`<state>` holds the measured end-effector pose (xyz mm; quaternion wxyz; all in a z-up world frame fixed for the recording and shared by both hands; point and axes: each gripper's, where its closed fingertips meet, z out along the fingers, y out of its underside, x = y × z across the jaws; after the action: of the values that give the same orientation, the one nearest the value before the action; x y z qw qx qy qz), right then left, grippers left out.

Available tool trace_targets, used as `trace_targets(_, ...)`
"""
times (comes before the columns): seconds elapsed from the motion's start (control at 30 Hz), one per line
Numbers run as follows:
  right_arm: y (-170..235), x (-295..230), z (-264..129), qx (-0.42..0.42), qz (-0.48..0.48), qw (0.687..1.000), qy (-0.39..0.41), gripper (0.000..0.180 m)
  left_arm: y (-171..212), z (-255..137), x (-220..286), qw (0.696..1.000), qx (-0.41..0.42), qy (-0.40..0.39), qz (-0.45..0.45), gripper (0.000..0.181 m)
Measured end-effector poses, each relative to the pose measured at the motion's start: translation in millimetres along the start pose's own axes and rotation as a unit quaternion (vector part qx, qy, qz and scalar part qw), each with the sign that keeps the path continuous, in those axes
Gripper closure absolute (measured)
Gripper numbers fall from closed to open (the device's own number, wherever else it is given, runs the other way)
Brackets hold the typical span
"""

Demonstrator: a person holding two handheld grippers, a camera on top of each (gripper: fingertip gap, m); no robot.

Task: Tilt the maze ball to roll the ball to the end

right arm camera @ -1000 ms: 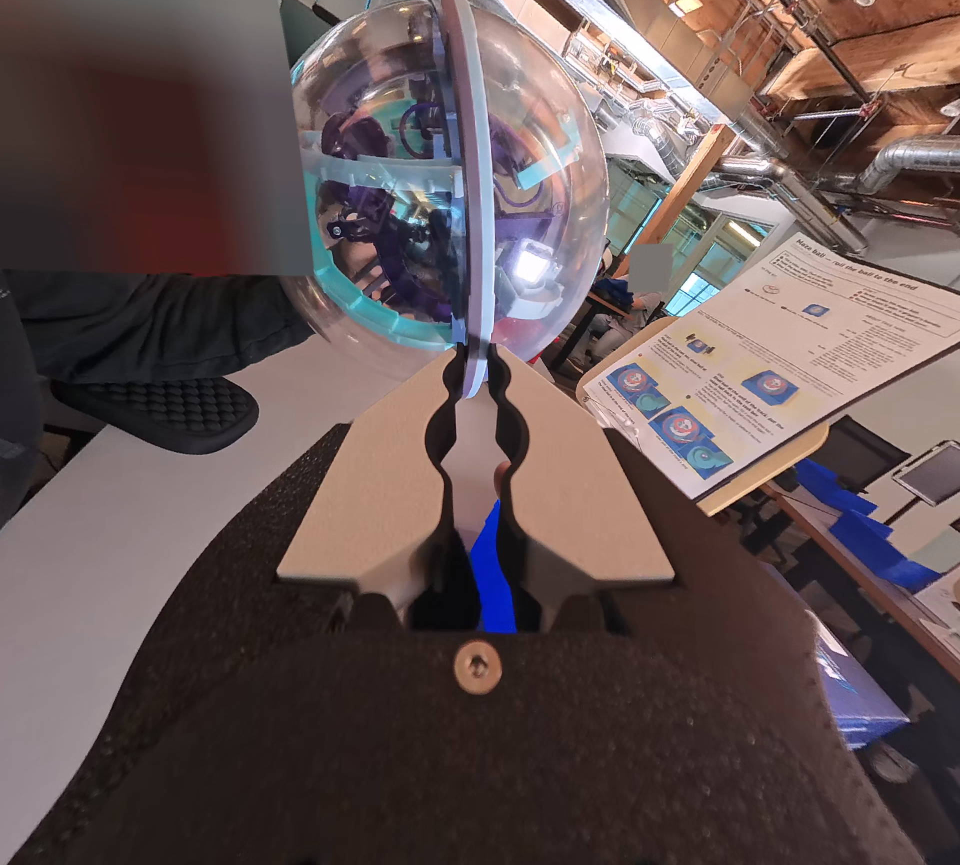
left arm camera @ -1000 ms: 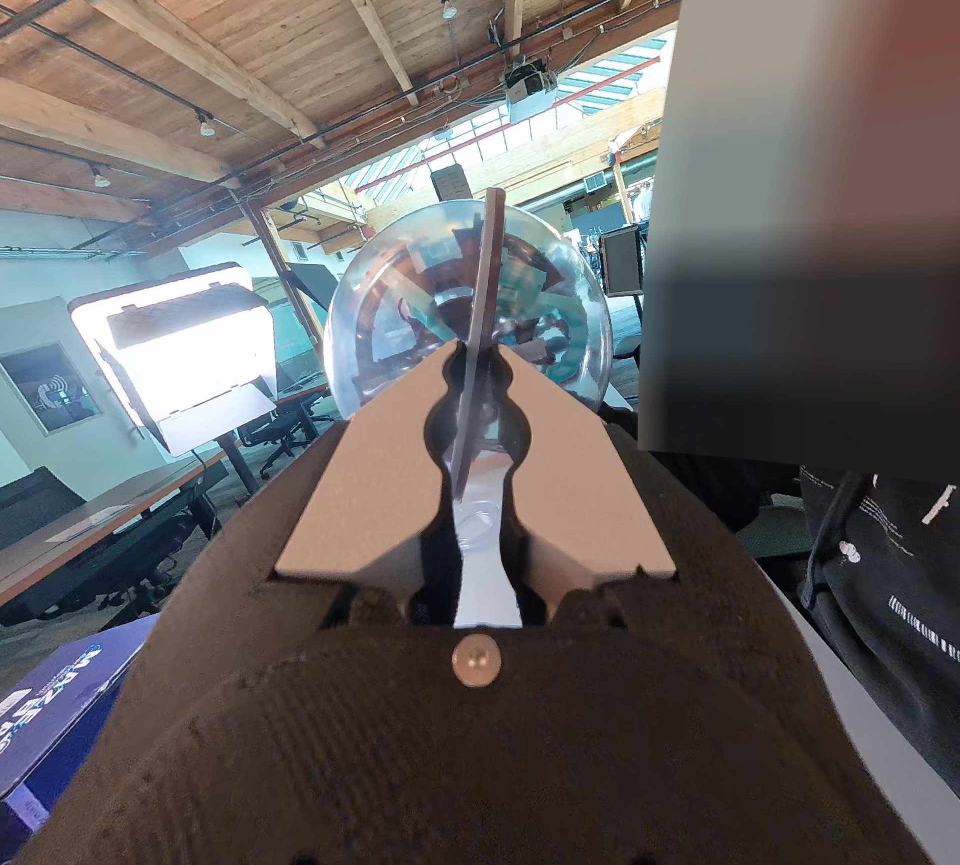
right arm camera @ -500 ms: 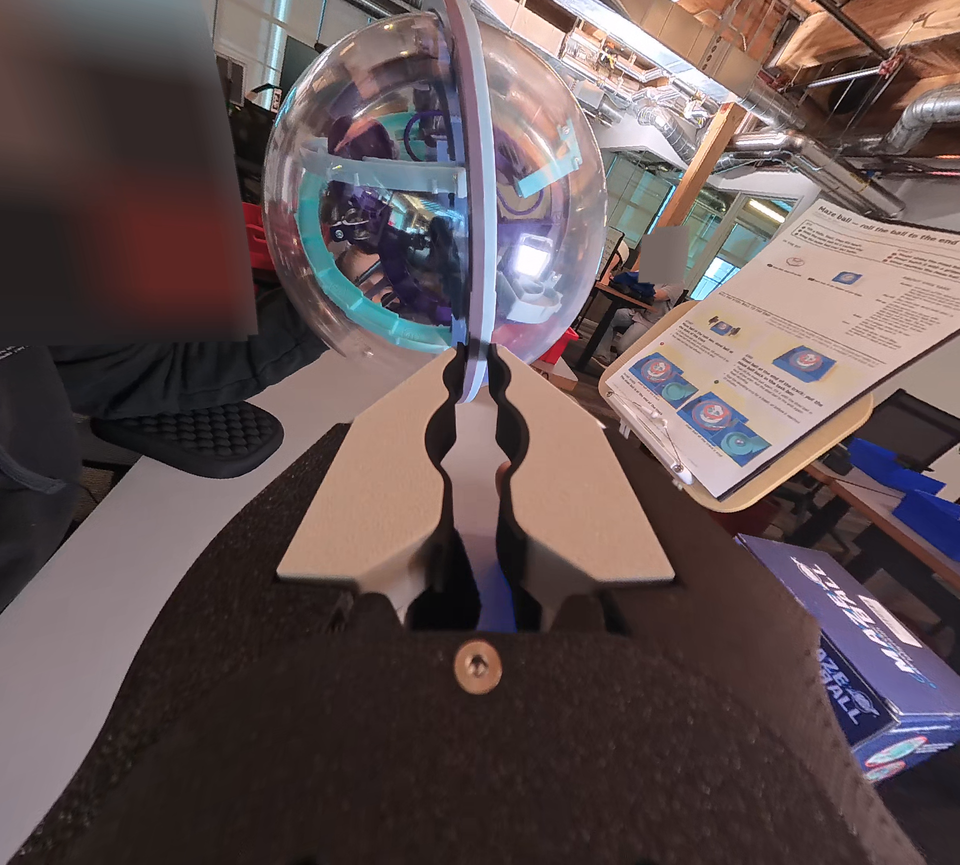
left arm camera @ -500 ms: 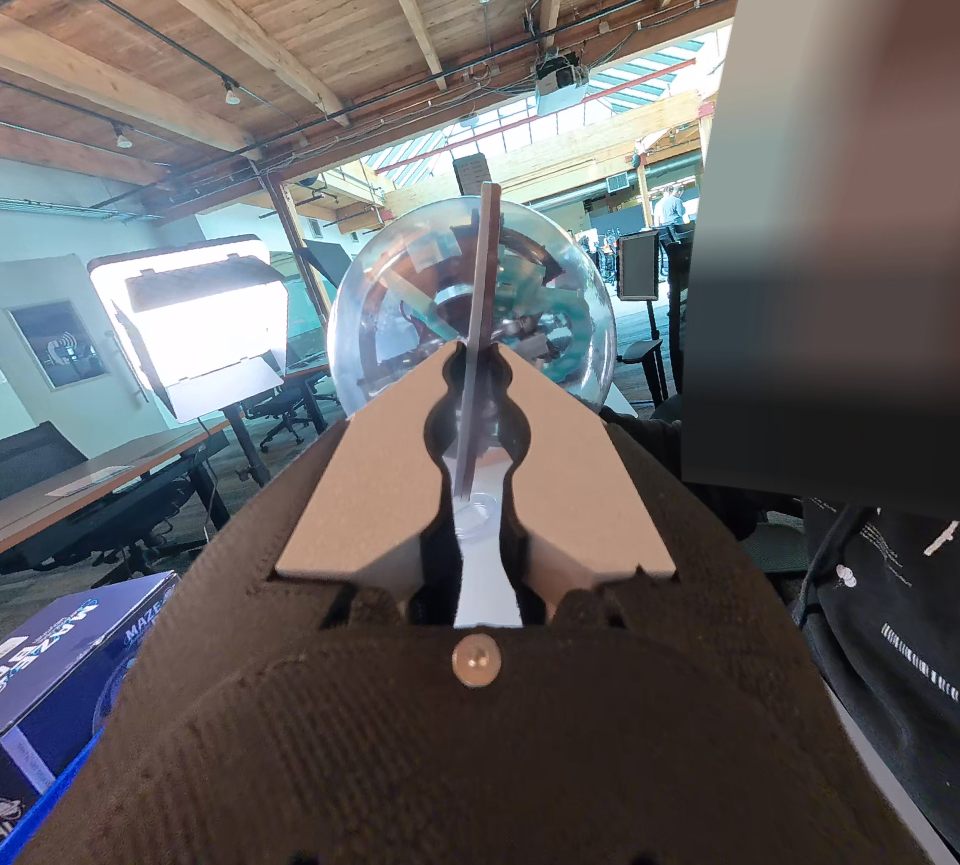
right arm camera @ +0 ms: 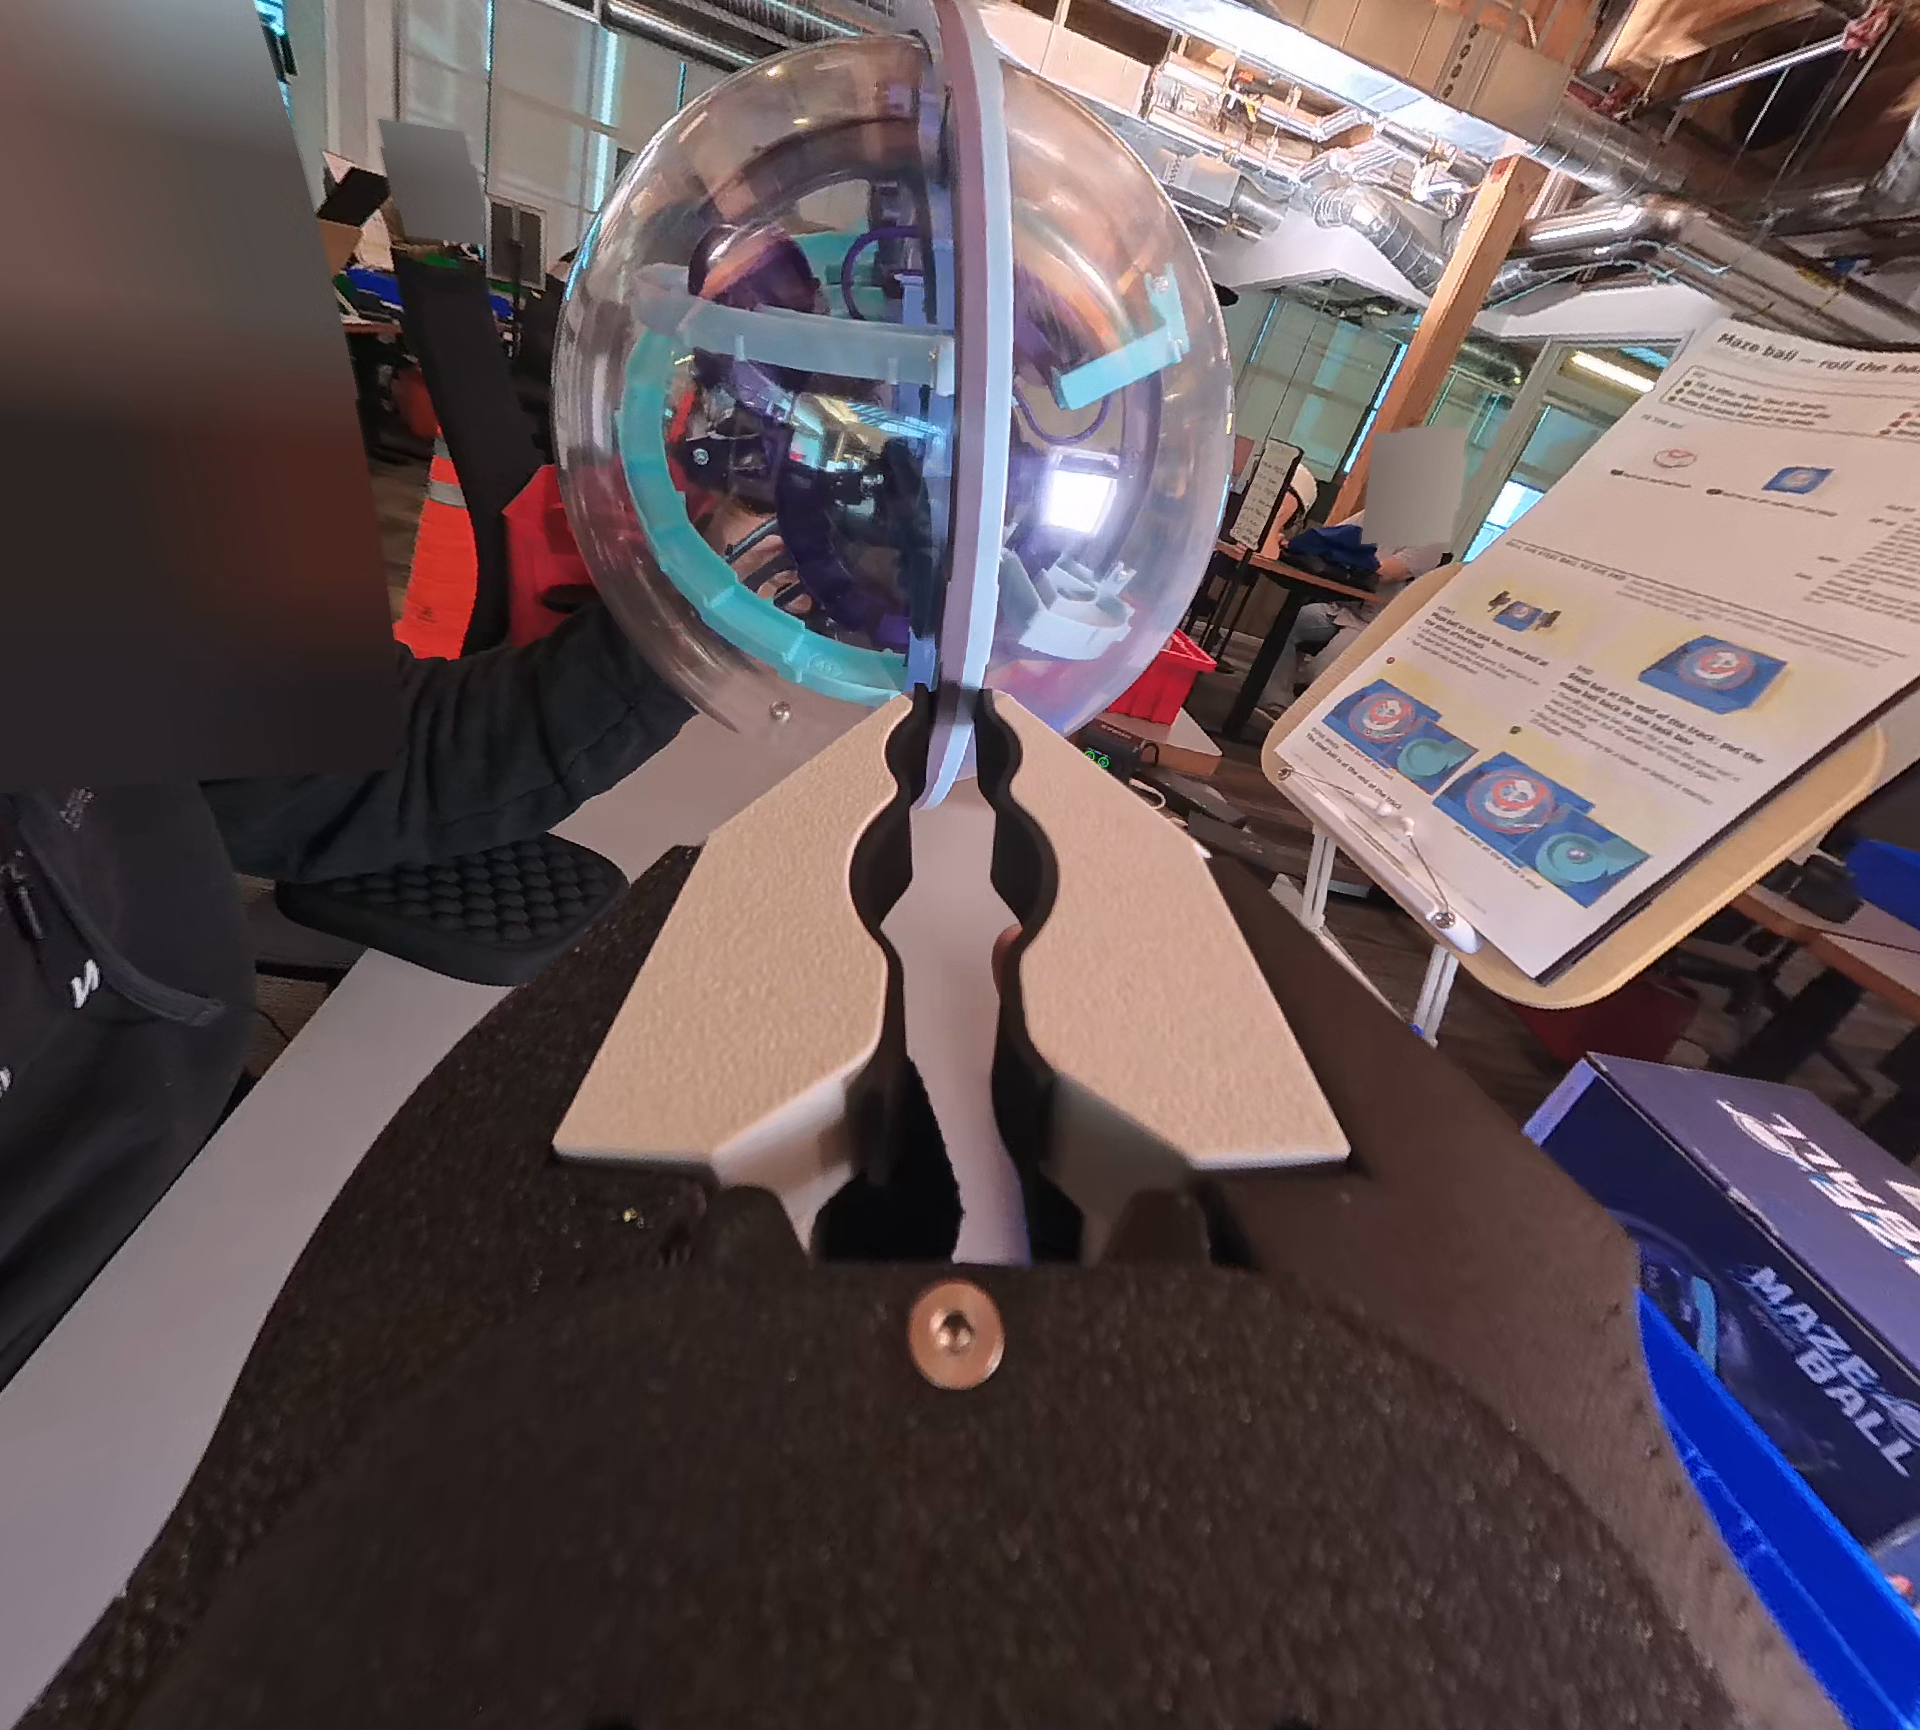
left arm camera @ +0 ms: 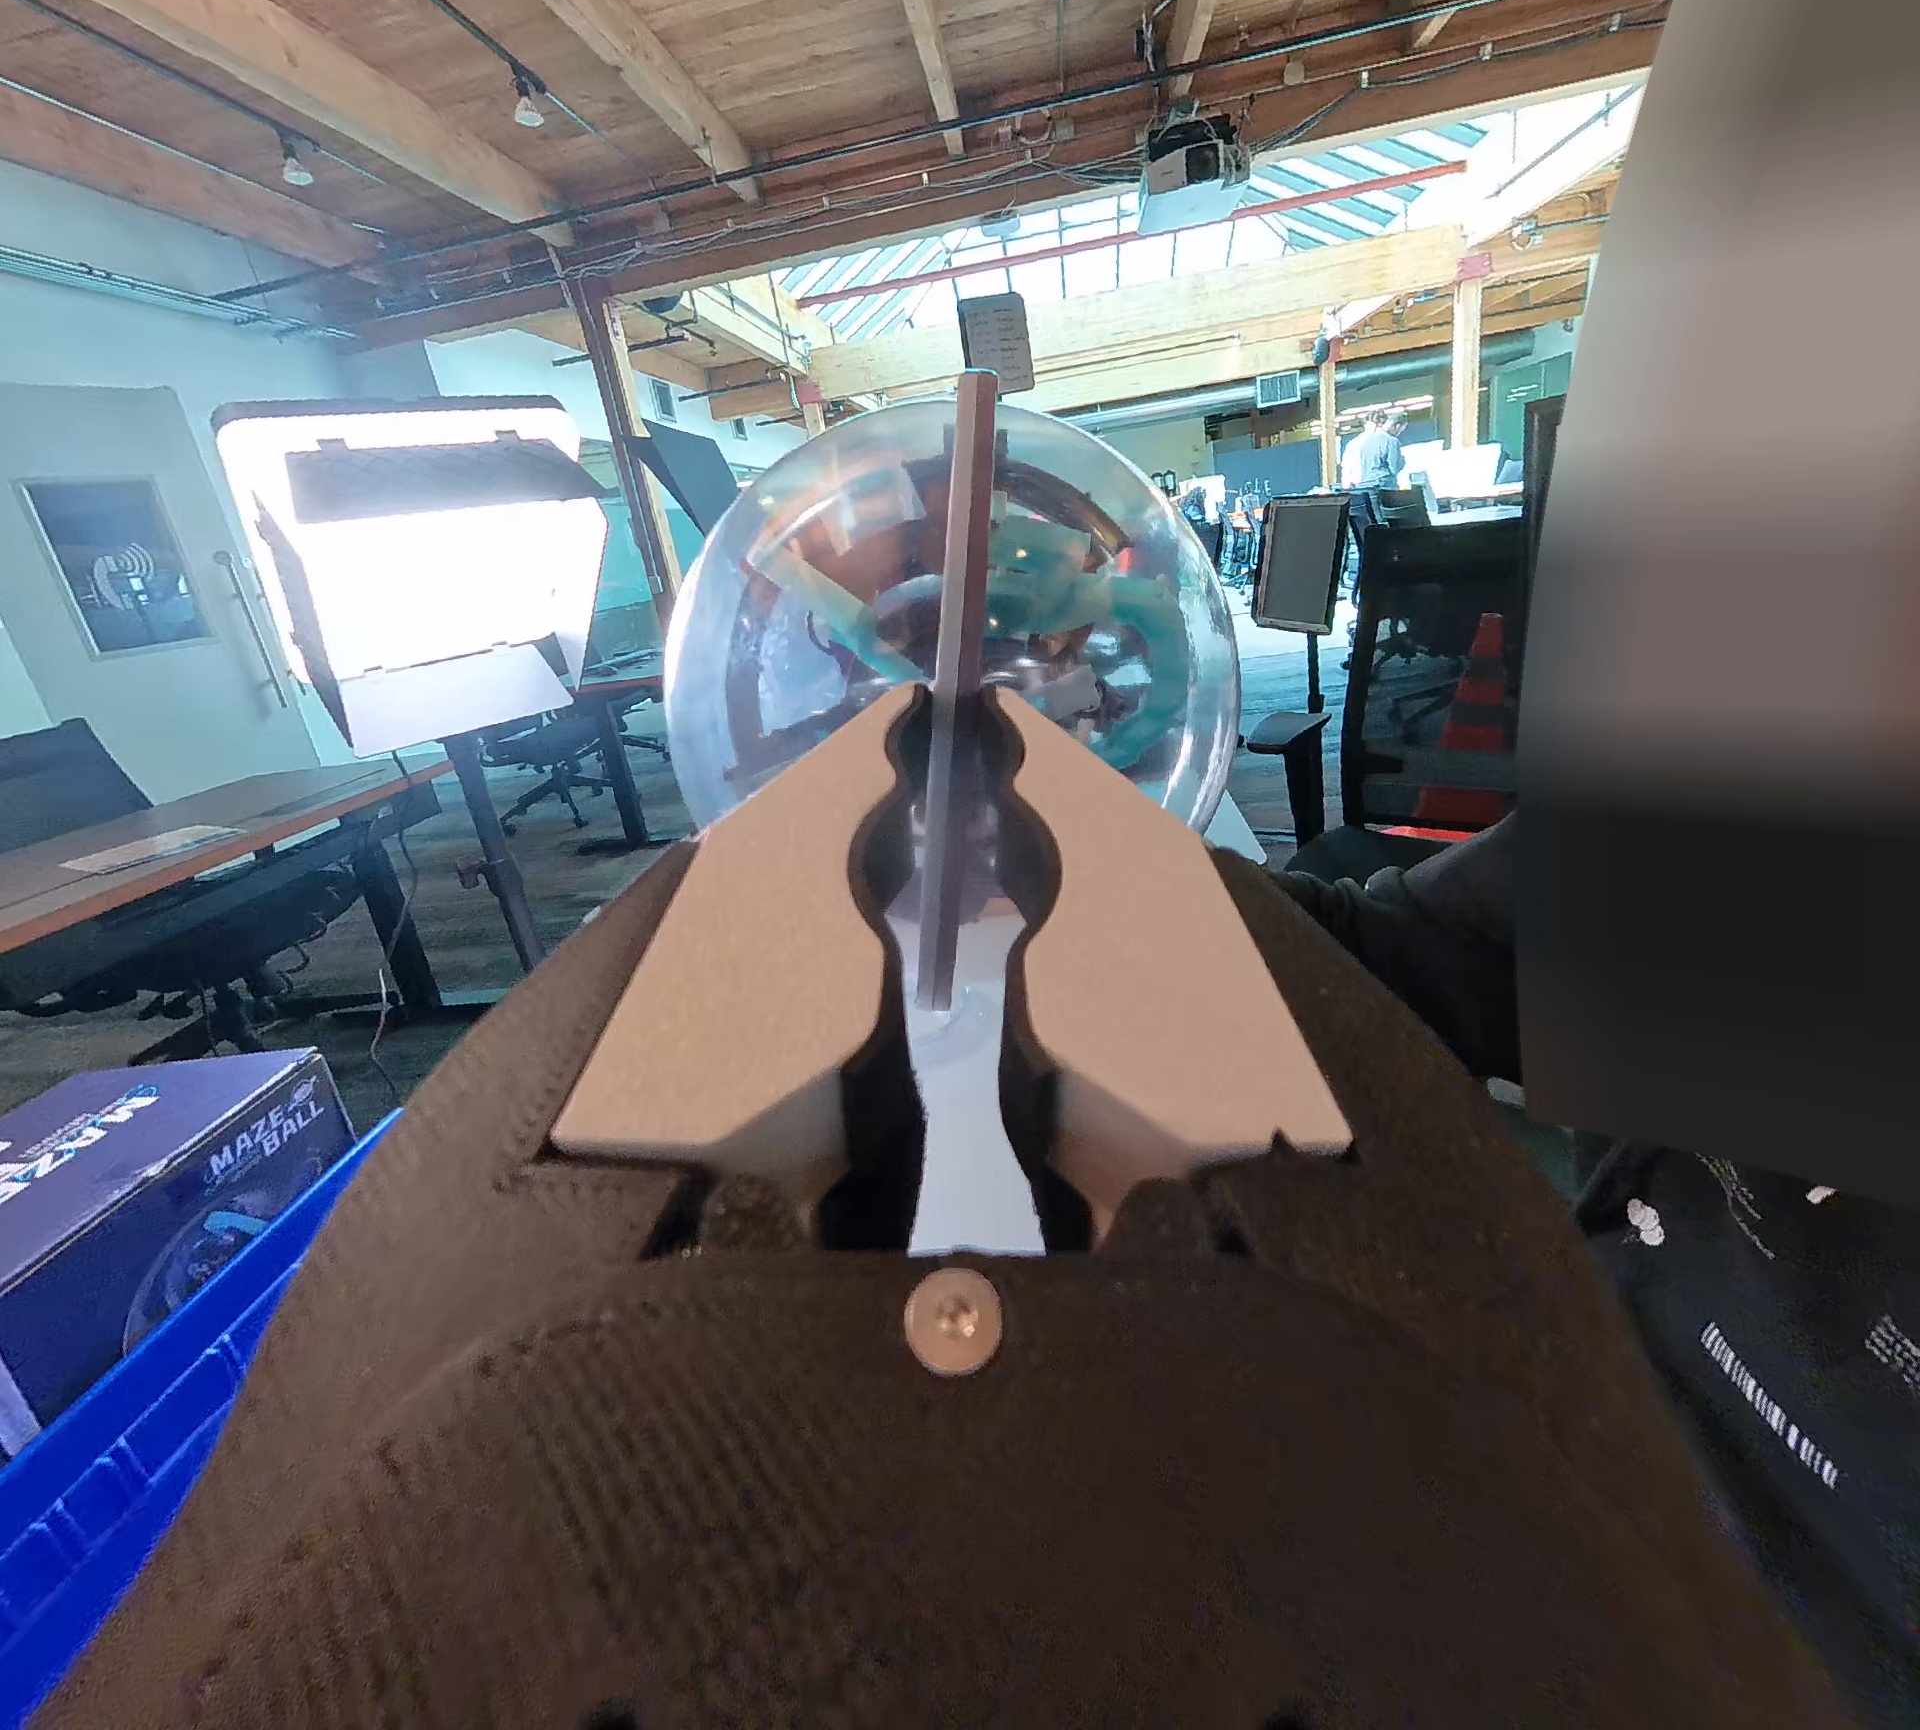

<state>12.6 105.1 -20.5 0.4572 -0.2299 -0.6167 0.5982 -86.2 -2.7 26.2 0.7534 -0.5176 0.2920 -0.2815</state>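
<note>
Clamping maze ball [left arm camera: 831, 631] rim: left tongs [left arm camera: 958, 704], right tongs [right arm camera: 948, 704], both upturned.

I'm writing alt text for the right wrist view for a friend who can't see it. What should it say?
A handheld right gripper pinches the flat rim of a clear maze ball, holding it up with the rim on edge; teal and purple tracks show inside. To the right an instruction sheet leans on a stand, above a dark blue box. Wooden beams and metal ducts run overhead.
</note>
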Motion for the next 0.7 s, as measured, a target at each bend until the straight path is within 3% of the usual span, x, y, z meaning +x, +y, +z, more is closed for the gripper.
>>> trace_targets(0.7, 15, 7, 6, -0.015, 0.053, 0.998, -0.007, 0.173, 7, -6, -20, 0.997, -0.005, -0.035, -0.072, 0.173)
